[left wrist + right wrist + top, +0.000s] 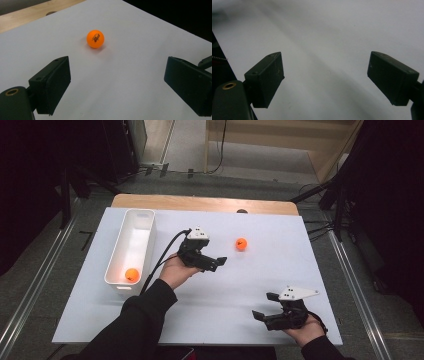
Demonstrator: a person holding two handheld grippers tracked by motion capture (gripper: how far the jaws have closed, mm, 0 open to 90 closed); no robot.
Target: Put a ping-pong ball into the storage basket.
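An orange ball (pixel 241 244) lies loose on the white table sheet (pixel 260 275), right of centre. In the left gripper view the same ball (pixel 95 39) sits ahead of the wide-apart jaws, a short way off. My left gripper (pixel 218 262) is open and points toward it from the left. A second orange ball (pixel 131 274) rests in the near end of the white bin (pixel 121 251). Near the front right edge, my right gripper (pixel 265 305) is open over bare sheet, its jaws (pixel 325 80) holding nothing.
The long white bin stands along the left side of the sheet. Bare wood of the table (pixel 200 202) shows at the far edge. Cables (pixel 162 257) trail from the left gripper toward the person's sleeve.
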